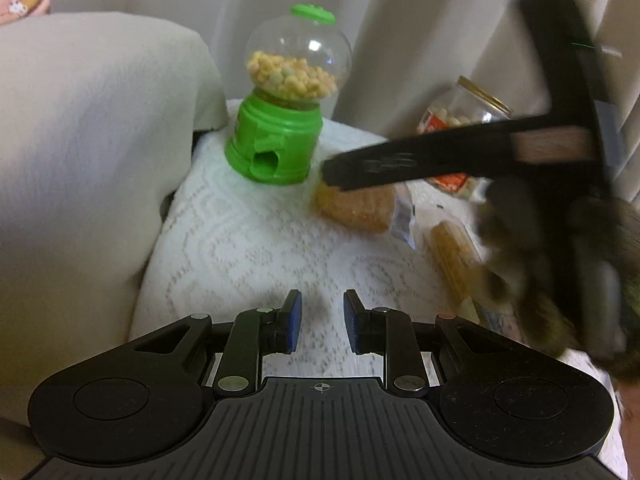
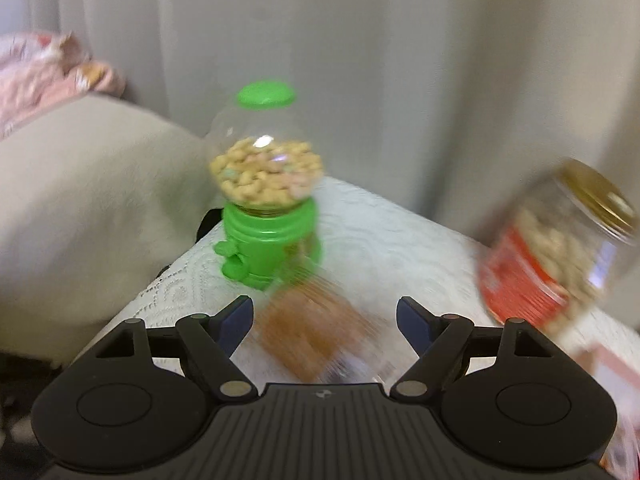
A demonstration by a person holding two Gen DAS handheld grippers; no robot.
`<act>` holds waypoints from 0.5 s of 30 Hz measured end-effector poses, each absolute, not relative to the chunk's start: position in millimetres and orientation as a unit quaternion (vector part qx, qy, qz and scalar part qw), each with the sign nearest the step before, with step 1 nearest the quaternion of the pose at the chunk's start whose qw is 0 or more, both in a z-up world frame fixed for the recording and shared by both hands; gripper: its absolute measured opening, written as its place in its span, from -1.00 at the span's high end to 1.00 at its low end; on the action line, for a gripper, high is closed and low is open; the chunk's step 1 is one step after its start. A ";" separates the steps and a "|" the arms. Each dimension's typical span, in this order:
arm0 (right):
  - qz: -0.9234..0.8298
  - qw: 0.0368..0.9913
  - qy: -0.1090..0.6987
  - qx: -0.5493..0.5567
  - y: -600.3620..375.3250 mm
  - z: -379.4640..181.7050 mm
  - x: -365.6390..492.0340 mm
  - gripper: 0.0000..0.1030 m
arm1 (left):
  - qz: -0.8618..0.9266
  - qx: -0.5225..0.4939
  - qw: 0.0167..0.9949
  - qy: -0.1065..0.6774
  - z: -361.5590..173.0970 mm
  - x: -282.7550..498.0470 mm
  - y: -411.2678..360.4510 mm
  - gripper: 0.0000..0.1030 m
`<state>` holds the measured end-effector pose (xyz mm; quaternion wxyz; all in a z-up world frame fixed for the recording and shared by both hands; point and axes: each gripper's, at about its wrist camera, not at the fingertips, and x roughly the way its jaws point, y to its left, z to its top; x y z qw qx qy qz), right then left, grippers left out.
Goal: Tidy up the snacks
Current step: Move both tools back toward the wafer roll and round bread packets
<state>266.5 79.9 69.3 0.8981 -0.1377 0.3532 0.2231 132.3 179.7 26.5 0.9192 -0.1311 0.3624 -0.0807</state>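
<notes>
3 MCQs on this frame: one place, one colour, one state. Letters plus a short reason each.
1. What does the green plastic candy dispenser with clear globe stand on?
A. white lace cloth
B. bare wood
C. metal tray

2. Lid colour of the clear glass jar with red label?
A. blue
B. gold
C. white

3. Right gripper?
A. shut on the jar
B. shut, empty
C. open over a tan snack packet

A: lace under its base. B: gold rim. C: fingers spread, pads clear of the packet.

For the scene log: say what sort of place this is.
Probably a home living room or bedroom, not a kitchen: pale curtains hang behind, a beige cushion sits beside a lace-covered table, and snacks such as a green candy dispenser stand on it.
</notes>
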 end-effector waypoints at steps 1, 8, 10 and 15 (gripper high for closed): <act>0.219 0.895 0.360 -0.148 84.7 64.4 273.3 -0.54 | -0.082 -0.133 0.919 0.363 25.0 132.5 180.4 0.49; 0.240 0.852 0.464 -0.044 65.9 46.6 288.1 -0.54 | -0.089 -0.150 0.914 0.366 20.1 134.0 185.4 0.49; 0.271 0.829 0.489 0.009 54.6 47.1 281.8 -0.54 | -0.089 -0.150 0.914 0.366 20.7 133.8 184.8 0.49; 0.241 0.845 0.475 0.053 26.1 66.7 265.9 -0.54 | -0.090 -0.150 0.915 0.364 25.6 132.5 181.9 0.49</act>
